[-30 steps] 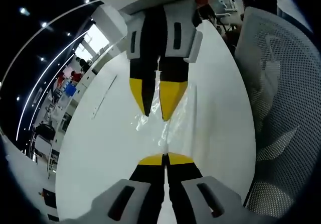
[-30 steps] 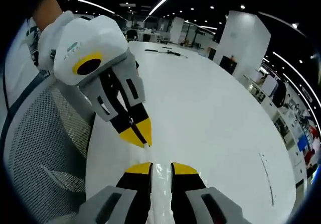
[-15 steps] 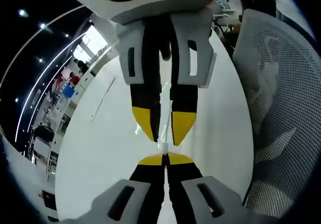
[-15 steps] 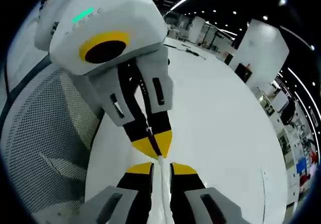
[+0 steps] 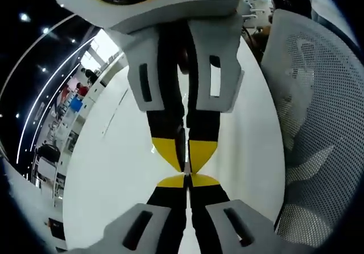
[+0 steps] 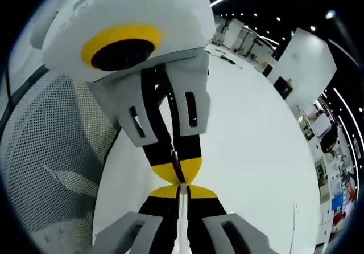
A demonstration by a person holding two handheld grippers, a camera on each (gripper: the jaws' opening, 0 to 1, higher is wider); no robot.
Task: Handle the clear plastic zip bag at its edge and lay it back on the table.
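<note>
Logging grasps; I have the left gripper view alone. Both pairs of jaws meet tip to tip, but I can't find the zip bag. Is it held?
Observer: Seemingly. In the right gripper view a thin pale strip, the zip bag edge-on, runs between the right gripper's closed jaws.
Operator: And the other one?
Observer: The left gripper is shut too, tips just above that strip.
Operator: Anything else around?
Observer: Small dark items at the table's far end.

Both views face each other nose-to-nose just above the shared white table [image 5: 114,168].
</note>
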